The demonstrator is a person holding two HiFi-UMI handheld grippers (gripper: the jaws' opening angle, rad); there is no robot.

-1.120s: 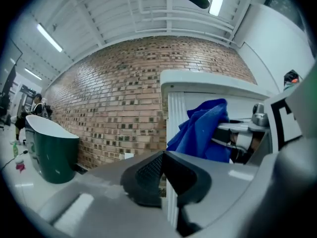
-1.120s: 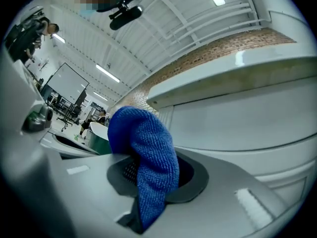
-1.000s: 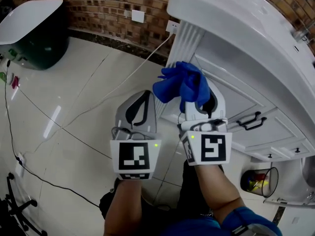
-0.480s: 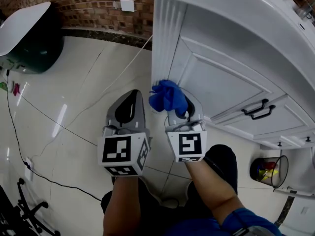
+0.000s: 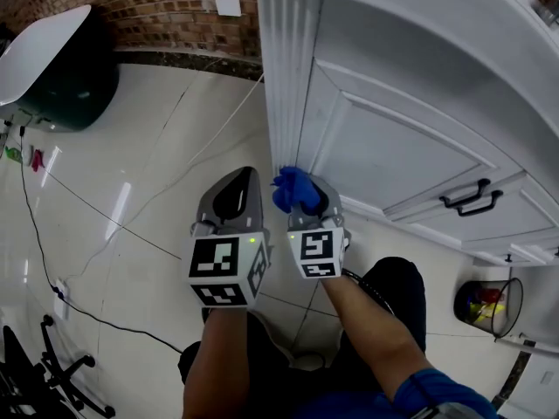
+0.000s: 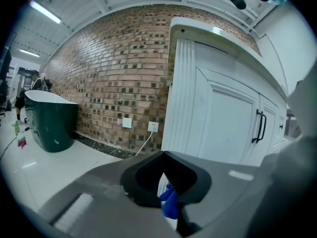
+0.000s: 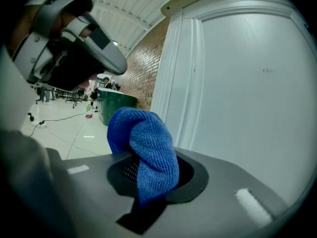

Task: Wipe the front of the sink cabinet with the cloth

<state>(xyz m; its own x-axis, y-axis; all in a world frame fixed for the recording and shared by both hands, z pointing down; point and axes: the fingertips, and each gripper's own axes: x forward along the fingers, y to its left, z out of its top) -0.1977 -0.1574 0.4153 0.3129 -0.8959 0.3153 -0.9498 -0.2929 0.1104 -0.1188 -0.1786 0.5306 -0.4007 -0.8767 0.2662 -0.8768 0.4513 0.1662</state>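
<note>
Right gripper [image 5: 316, 199] at frame centre, clamped on blue cloth [image 5: 291, 190], cloth low against the fluted left edge of the white cabinet [image 5: 393, 138], left gripper [image 5: 234, 186] just left, jaws together, nothing held, tiled floor [image 5: 131, 147] below.

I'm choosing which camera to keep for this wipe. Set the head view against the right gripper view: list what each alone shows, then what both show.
Head view only: the black door handles, the waste bin and the white wall plate on the brick. Right gripper view only: the weave of the cloth up close, pinched between the jaws of the right gripper. Both: the cloth, the cabinet's fluted column and the green tub.
</note>
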